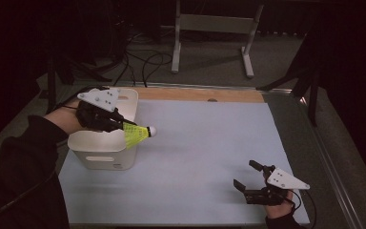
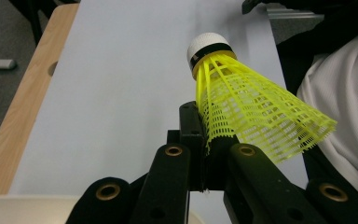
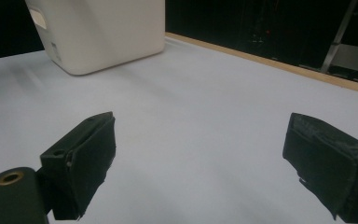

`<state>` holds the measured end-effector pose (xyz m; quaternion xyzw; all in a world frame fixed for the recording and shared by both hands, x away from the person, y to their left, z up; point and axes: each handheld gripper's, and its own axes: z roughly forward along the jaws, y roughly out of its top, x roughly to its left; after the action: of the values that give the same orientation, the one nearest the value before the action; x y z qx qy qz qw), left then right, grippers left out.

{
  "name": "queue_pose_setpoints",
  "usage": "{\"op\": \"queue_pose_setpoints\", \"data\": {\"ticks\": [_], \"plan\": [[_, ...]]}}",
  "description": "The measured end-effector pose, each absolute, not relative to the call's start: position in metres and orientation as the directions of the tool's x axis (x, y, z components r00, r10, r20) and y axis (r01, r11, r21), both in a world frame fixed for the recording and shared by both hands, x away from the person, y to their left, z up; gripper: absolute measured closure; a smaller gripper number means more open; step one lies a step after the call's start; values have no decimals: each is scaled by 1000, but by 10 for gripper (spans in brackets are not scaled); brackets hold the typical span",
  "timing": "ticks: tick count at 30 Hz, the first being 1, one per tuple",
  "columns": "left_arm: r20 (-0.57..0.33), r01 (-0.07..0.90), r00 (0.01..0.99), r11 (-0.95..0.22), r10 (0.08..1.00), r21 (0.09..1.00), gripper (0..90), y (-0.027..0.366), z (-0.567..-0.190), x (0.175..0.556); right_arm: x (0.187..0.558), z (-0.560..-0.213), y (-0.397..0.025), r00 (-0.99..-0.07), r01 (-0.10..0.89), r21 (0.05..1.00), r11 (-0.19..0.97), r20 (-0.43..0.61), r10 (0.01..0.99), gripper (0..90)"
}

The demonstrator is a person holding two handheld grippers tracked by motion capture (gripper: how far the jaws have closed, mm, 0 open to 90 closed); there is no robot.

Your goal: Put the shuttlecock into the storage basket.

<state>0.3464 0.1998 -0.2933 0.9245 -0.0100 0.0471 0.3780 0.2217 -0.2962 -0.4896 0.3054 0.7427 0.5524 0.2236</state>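
A yellow shuttlecock (image 1: 139, 134) with a white cork tip hangs in the air at the right rim of the white bin (image 1: 102, 149), cork pointing right. My left gripper (image 1: 124, 127) is shut on its mesh skirt; up close, the shuttlecock (image 2: 242, 105) has its skirt pinched between the black jaws of the left gripper (image 2: 208, 140). My right gripper (image 1: 248, 175) rests low over the pale blue mat (image 1: 205, 143) near the front right, jaws wide apart. Through the right gripper view, the gripper (image 3: 200, 158) holds nothing and the bin (image 3: 98, 32) stands farther off.
A wooden strip (image 1: 200, 94) runs along the table's far edge. Beyond it on the floor are cables and a grey metal stand (image 1: 214, 28). A metal rail (image 1: 333, 157) borders the mat on the right.
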Motion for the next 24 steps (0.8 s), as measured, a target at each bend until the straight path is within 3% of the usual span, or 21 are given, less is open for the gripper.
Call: {"op": "queue_pose_setpoints", "data": {"ticks": [13,24], "plan": [[85,-40,996,-718,28,695,895,234,-292,345,222,-489,-296,-714,207,956,206,3,700,91],[84,4,992,-704,90,710,895,265,-295,346,222,-490,-295,-710,211,955,209,3,704,91]]}}
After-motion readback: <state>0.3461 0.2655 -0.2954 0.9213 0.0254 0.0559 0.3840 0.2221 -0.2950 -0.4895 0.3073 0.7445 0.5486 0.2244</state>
